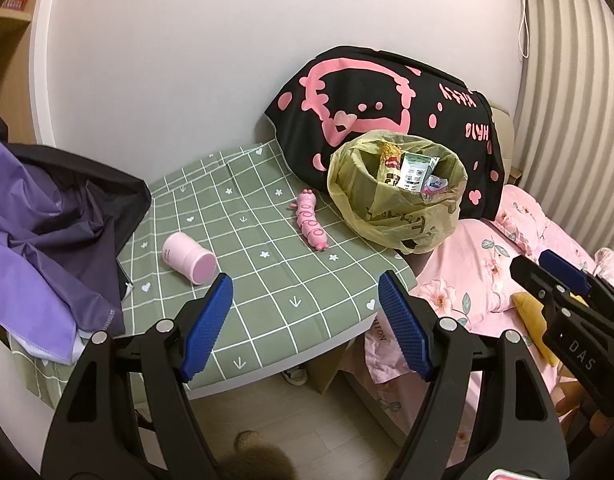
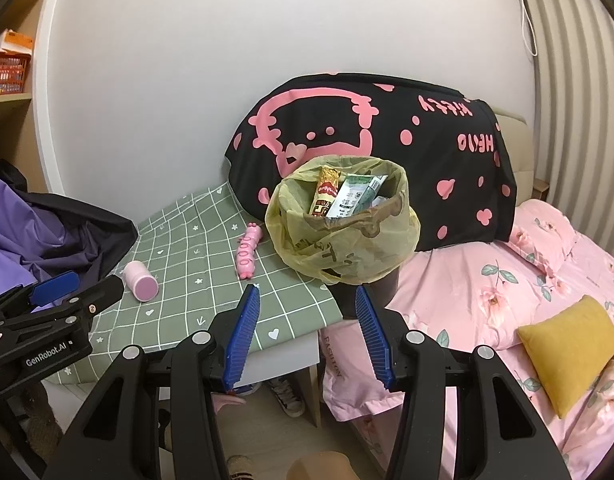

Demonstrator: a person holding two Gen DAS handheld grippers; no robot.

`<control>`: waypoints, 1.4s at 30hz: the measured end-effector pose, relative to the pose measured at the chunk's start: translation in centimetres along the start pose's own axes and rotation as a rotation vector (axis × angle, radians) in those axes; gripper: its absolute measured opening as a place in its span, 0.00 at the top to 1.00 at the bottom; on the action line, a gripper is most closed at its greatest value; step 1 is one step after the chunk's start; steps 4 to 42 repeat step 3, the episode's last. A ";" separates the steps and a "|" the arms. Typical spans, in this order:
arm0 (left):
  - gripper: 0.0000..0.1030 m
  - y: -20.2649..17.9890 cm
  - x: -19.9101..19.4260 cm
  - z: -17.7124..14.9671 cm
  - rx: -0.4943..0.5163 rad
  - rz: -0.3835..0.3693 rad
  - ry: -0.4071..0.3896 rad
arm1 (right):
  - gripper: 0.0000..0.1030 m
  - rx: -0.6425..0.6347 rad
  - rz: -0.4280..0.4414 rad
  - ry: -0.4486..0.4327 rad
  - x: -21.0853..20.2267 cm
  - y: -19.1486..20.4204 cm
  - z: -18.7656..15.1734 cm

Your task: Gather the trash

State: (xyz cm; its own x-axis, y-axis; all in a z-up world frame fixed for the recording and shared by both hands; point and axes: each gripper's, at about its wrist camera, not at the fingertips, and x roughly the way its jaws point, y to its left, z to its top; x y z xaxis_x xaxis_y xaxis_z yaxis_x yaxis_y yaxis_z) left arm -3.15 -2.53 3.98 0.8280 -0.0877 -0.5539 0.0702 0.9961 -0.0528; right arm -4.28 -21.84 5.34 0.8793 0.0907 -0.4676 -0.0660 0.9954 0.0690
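Note:
A bin lined with a yellow-green trash bag point(image 1: 399, 208) point(image 2: 343, 236) stands at the table's right edge and holds several wrappers and cartons point(image 1: 415, 172) point(image 2: 343, 200). My left gripper point(image 1: 305, 300) is open and empty, hovering over the near edge of the green checked table point(image 1: 267, 280). My right gripper point(image 2: 307, 312) is open and empty, just in front of the bin and below its rim. Each gripper shows in the other's view, the right at the far right point(image 1: 563, 272), the left at the far left point(image 2: 59, 288).
A pink jar point(image 1: 189, 258) point(image 2: 141, 280) lies on its side on the table. A pink caterpillar toy point(image 1: 309, 220) point(image 2: 249, 250) lies near the bin. Purple cloth point(image 1: 39, 240) is heaped at the left. A black and pink pillow point(image 1: 387, 100), a pink bed point(image 2: 507, 280) and a yellow cushion point(image 2: 567, 344) are at the right.

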 end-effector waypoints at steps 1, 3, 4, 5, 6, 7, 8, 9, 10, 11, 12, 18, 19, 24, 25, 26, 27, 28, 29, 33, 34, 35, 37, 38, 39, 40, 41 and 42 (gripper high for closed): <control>0.31 0.1 0.0 0.0 -0.002 0.003 0.000 | 0.54 0.000 0.001 0.000 0.0 0.0 0.0; 0.31 0.2 0.1 0.0 -0.001 0.006 0.002 | 0.54 -0.002 0.000 0.001 0.1 0.1 -0.1; 0.31 0.2 0.1 0.0 -0.001 0.006 0.002 | 0.54 -0.002 0.000 0.001 0.1 0.1 -0.1; 0.31 0.2 0.1 0.0 -0.001 0.006 0.002 | 0.54 -0.002 0.000 0.001 0.1 0.1 -0.1; 0.31 0.2 0.1 0.0 -0.001 0.006 0.002 | 0.54 -0.002 0.000 0.001 0.1 0.1 -0.1; 0.31 0.2 0.1 0.0 -0.001 0.006 0.002 | 0.54 -0.002 0.000 0.001 0.1 0.1 -0.1; 0.31 0.2 0.1 0.0 -0.001 0.006 0.002 | 0.54 -0.002 0.000 0.001 0.1 0.1 -0.1; 0.31 0.2 0.1 0.0 -0.001 0.006 0.002 | 0.54 -0.002 0.000 0.001 0.1 0.1 -0.1; 0.31 0.2 0.1 0.0 -0.001 0.006 0.002 | 0.54 -0.002 0.000 0.001 0.1 0.1 -0.1; 0.31 0.2 0.1 0.0 -0.001 0.006 0.002 | 0.54 -0.002 0.000 0.001 0.1 0.1 -0.1; 0.31 0.2 0.1 0.0 -0.001 0.006 0.002 | 0.54 -0.002 0.000 0.001 0.1 0.1 -0.1; 0.31 0.2 0.1 0.0 -0.001 0.006 0.002 | 0.54 -0.002 0.000 0.001 0.1 0.1 -0.1; 0.31 0.2 0.1 0.0 -0.001 0.006 0.002 | 0.54 -0.002 0.000 0.001 0.1 0.1 -0.1; 0.31 0.2 0.1 0.0 -0.001 0.006 0.002 | 0.54 -0.002 0.000 0.001 0.1 0.1 -0.1; 0.31 0.2 0.1 0.0 -0.001 0.006 0.002 | 0.54 -0.002 0.000 0.001 0.1 0.1 -0.1; 0.31 0.2 0.1 0.0 -0.001 0.006 0.002 | 0.54 -0.002 0.000 0.001 0.1 0.1 -0.1; 0.31 0.2 0.1 0.0 -0.001 0.006 0.002 | 0.54 -0.002 0.000 0.001 0.1 0.1 -0.1; 0.31 0.2 0.1 0.0 -0.001 0.006 0.002 | 0.54 -0.002 0.000 0.001 0.1 0.1 -0.1; 0.31 0.2 0.1 0.0 -0.001 0.006 0.002 | 0.54 -0.002 0.000 0.001 0.1 0.1 -0.1; 0.31 0.2 0.1 0.0 -0.001 0.006 0.002 | 0.54 -0.002 0.000 0.001 0.1 0.1 -0.1; 0.31 0.2 0.1 0.0 -0.001 0.006 0.002 | 0.54 -0.002 0.000 0.001 0.1 0.1 -0.1; 0.31 0.2 0.1 0.0 -0.001 0.006 0.002 | 0.54 -0.002 0.000 0.001 0.1 0.1 -0.1; 0.31 0.2 0.1 0.0 -0.001 0.006 0.002 | 0.54 -0.002 0.000 0.001 0.1 0.1 -0.1; 0.31 0.2 0.1 0.0 -0.001 0.006 0.002 | 0.54 -0.002 0.000 0.001 0.1 0.1 -0.1; 0.31 0.2 0.1 0.0 -0.001 0.006 0.002 | 0.54 -0.002 0.000 0.001 0.1 0.1 -0.1; 0.31 0.2 0.1 0.0 -0.001 0.006 0.002 | 0.54 -0.002 0.000 0.001 0.1 0.1 -0.1; 0.31 0.2 0.1 0.0 -0.001 0.006 0.002 | 0.54 -0.002 0.000 0.001 0.1 0.1 -0.1; 0.31 0.2 0.1 0.0 -0.001 0.006 0.002 | 0.54 -0.002 0.000 0.001 0.1 0.1 -0.1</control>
